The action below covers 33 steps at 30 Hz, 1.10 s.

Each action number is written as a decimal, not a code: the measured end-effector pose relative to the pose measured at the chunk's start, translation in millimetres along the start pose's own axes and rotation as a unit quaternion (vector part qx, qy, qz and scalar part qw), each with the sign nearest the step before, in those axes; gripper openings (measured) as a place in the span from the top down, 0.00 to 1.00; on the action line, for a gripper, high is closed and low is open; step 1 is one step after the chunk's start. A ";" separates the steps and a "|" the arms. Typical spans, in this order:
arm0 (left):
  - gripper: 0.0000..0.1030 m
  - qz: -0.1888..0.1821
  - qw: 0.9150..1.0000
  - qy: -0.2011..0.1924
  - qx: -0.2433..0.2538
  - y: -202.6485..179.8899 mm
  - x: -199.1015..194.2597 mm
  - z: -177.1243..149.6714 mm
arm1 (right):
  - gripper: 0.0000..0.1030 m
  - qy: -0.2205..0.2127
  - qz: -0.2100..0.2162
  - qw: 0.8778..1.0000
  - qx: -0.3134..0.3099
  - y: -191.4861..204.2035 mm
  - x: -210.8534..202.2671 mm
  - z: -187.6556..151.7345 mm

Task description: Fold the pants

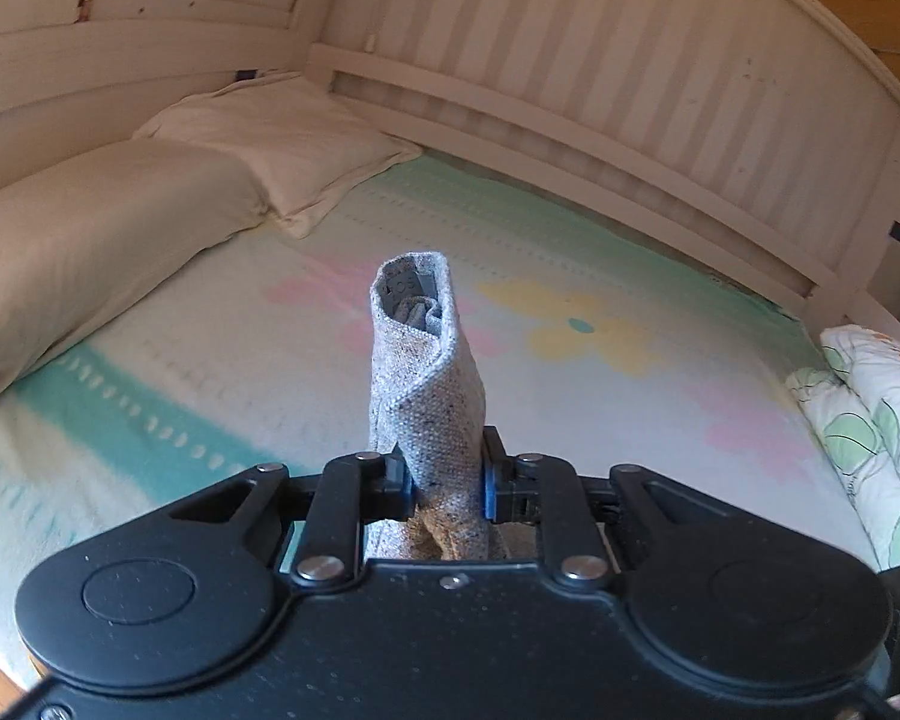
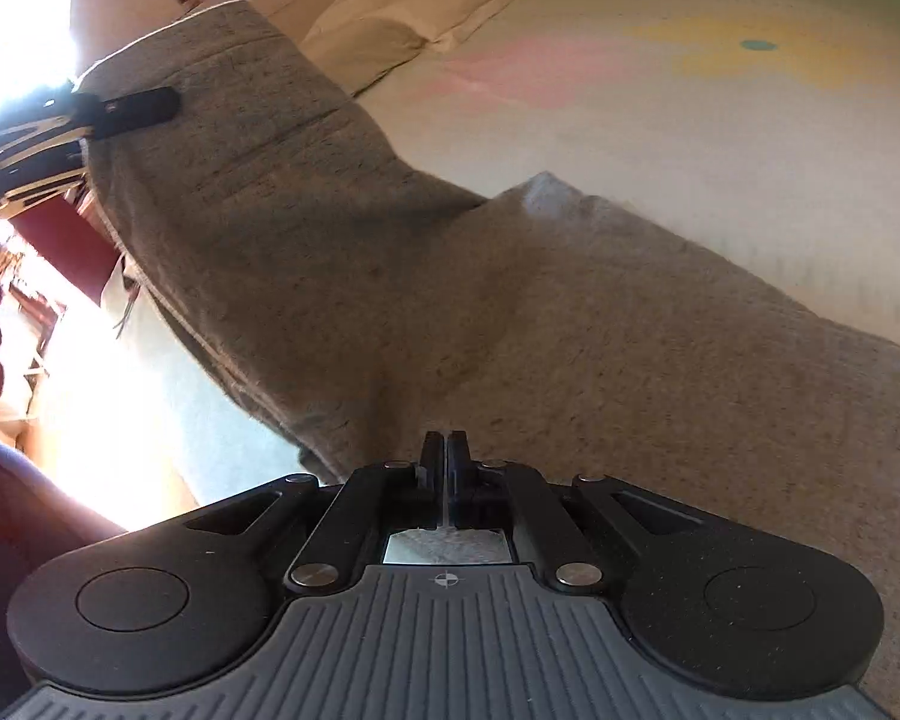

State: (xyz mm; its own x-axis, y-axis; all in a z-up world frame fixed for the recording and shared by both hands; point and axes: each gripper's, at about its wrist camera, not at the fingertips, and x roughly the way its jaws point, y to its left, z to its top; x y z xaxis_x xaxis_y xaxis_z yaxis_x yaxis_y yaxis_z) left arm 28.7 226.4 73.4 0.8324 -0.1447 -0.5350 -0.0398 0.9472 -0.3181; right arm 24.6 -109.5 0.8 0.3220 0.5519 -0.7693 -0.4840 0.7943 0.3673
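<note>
In the left wrist view, the left gripper [image 1: 444, 474] has its black fingers clenched on a bunched fold of the pants [image 1: 429, 384] — a grey, flecked, coarse-woven cloth that stands up from between the fingers as a rolled tube, open at the top. A small tag shows inside the roll; its writing is too blurred to read. Below lies the bed [image 1: 660, 276], its sheet pale mint with pink and yellow flowers, two cream pillows [image 1: 120, 228] at the head, and a white slatted rail [image 1: 570, 96] along the far side. A floral quilt [image 1: 870, 420] lies at the right edge.

In the right wrist view, the right gripper [image 2: 445, 456] has its fingers pressed together — whether they pinch cloth I cannot tell, though fabric spreads right beyond their tips. The pants hang here as a broad, fuzzy grey-brown sheet lifted above the bed, with stitched seams showing. At upper left the other gripper grips the cloth's edge.
</note>
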 end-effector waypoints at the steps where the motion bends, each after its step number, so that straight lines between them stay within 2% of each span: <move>1: 0.77 -0.009 1.000 -0.004 0.011 -11.6 -2.7 2.4 | 0.98 -0.003 -0.004 1.000 0.016 -9.2 -1.8 -0.6; 6: 0.82 -0.072 0.995 -0.018 0.064 -77.6 -4.2 8.0 | 0.97 -0.007 -0.031 0.996 0.080 -46.8 -8.1 -0.6; 9: 0.95 -0.131 0.987 -0.005 0.091 -125.7 7.0 -1.1 | 0.97 -0.014 -0.061 0.993 0.103 -68.0 -18.0 -5.1; 10: 1.00 -0.159 0.982 0.012 0.102 -143.4 16.5 -7.7 | 0.97 -0.018 -0.069 0.991 0.113 -74.5 -20.1 -9.1; 12: 0.99 -0.198 0.972 0.050 0.115 -173.6 35.8 -25.6 | 0.97 -0.018 -0.091 0.987 0.132 -91.6 -24.6 -14.2; 15: 0.98 -0.231 0.956 0.129 0.130 -204.8 67.7 -59.3 | 0.97 -0.009 -0.117 0.981 0.156 -114.2 -29.5 -25.5; 16: 0.97 -0.232 0.954 0.142 0.128 -207.0 73.5 -65.9 | 0.96 -0.009 -0.122 0.979 0.164 -119.7 -32.3 -28.4; 19: 0.93 -0.209 0.958 0.166 0.107 -196.3 74.6 -74.3 | 0.96 -0.028 -0.108 0.976 0.189 -132.7 -41.8 -30.1; 21: 0.90 -0.174 0.969 0.160 0.074 -172.4 77.5 -68.7 | 0.91 -0.049 -0.093 0.974 0.202 -137.6 -48.9 -25.6; 22: 0.89 -0.147 0.975 0.156 0.057 -157.3 81.7 -63.4 | 0.77 -0.062 -0.086 0.973 0.204 -138.2 -52.0 -21.7; 23: 0.80 -0.116 0.980 0.154 0.048 -143.3 85.3 -58.9 | 0.71 -0.072 -0.081 0.973 0.205 -138.5 -53.4 -18.2; 24: 0.76 -0.084 0.984 0.148 0.046 -130.1 87.7 -55.5 | 0.60 -0.082 -0.074 0.972 0.207 -140.2 -54.5 -14.6; 25: 0.75 -0.057 0.988 0.137 0.046 -118.2 88.4 -53.5 | 0.54 -0.092 -0.062 0.971 0.210 -142.3 -49.9 -10.2; 26: 0.75 -0.033 0.989 0.133 0.047 -107.7 88.4 -52.1 | 0.51 -0.100 -0.047 0.970 0.217 -145.5 -48.1 -2.4; 28: 0.75 -0.003 0.990 0.132 0.047 -91.4 87.6 -50.2 | 0.39 -0.107 -0.031 0.965 0.236 -149.6 -39.5 6.9; 33: 0.74 0.002 0.987 0.138 0.077 -79.5 75.4 -60.6 | 0.38 -0.064 -0.042 0.966 0.247 -158.2 -10.8 19.8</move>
State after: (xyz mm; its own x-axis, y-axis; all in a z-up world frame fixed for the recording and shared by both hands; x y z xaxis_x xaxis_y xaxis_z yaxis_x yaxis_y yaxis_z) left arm 61.1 122.8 10.9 0.6493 -0.1940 -0.7354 0.0594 0.9769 -0.2053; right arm 113.8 -236.1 -38.6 0.4555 0.4828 -0.7480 -0.0149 0.8442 0.5359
